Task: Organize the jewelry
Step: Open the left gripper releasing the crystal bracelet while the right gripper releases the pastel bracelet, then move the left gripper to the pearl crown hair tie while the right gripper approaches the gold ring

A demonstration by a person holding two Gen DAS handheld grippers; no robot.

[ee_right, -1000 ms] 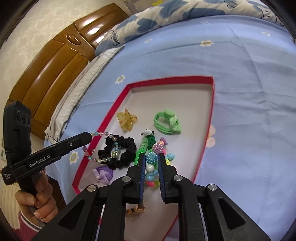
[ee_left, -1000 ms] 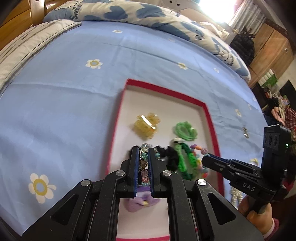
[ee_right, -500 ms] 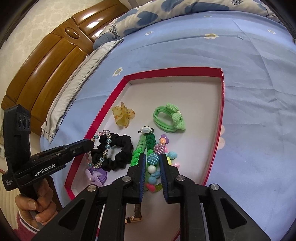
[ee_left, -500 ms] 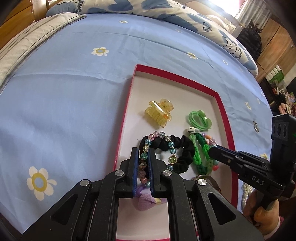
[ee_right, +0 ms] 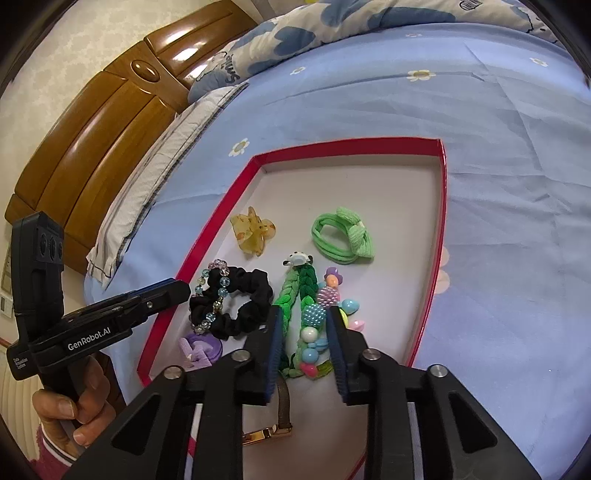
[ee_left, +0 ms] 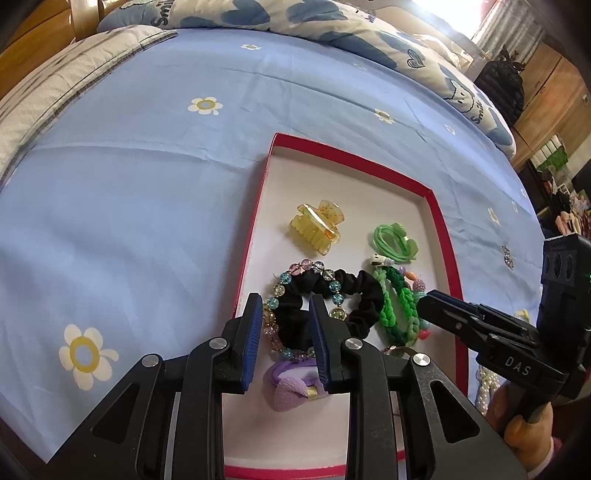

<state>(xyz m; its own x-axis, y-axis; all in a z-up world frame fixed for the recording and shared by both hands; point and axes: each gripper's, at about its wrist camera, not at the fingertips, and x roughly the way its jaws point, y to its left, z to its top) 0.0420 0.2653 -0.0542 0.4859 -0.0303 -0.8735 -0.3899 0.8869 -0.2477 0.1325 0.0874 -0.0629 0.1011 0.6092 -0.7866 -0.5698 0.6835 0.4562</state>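
A red-rimmed white tray lies on the bed. In it are a glass bead bracelet draped on a black scrunchie, a yellow claw clip, a green hair tie, a green braided band, a colourful bead bracelet and a purple bow tie. My left gripper is open over the glass bracelet. My right gripper is open around the colourful bracelet.
A blue flowered bedsheet surrounds the tray. A brown strap with a gold clasp lies at the tray's near end. A white pearl string lies outside the tray's right rim. A wooden headboard and pillows lie beyond.
Both grippers have opened. The left let the glass bead bracelet down onto the black scrunchie; the right released the colourful bead bracelet, which now rests in the tray.
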